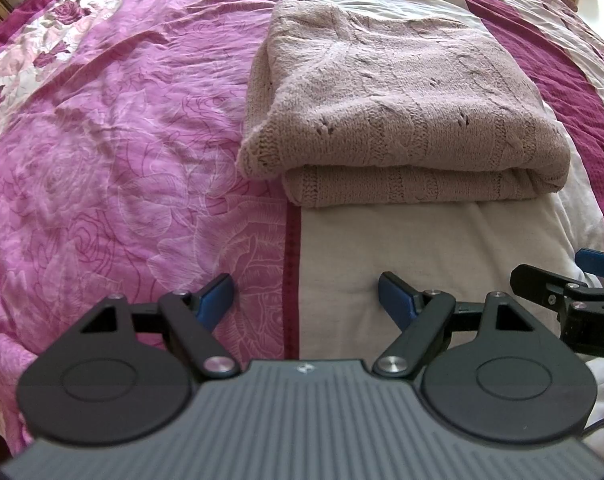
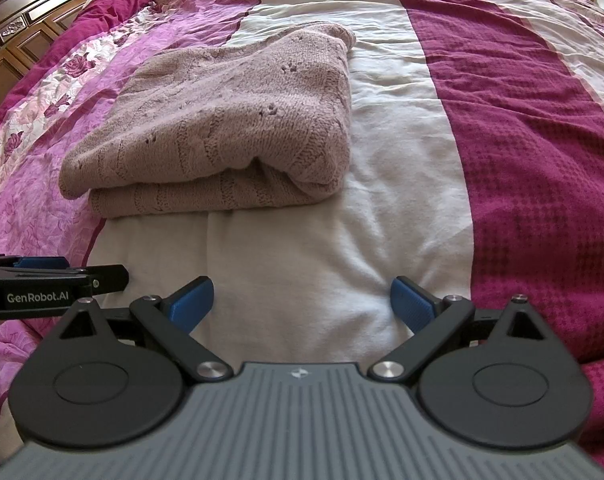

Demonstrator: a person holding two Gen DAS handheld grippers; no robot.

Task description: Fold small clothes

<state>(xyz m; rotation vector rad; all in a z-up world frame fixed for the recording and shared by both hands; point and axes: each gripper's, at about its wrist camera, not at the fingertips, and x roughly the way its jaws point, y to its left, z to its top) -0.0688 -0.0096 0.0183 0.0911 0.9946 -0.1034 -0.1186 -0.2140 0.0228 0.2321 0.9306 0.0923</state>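
knit sweater [image 1: 401, 108], pale pink, folded in layers; lies on the bed [image 1: 122, 140] across the seam of its pink floral and white panels. left tool [image 1: 305, 296]: jaws wide, holding nothing, short of the sweater. right tool [image 2: 302, 300]: jaws wide, holding nothing, alongside the left.

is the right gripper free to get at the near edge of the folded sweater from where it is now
Probably yes. The right gripper has its jaws open and empty, and only bare white bedspread lies between it and the near edge of the folded sweater. The left gripper sits off to the side, out of that path.
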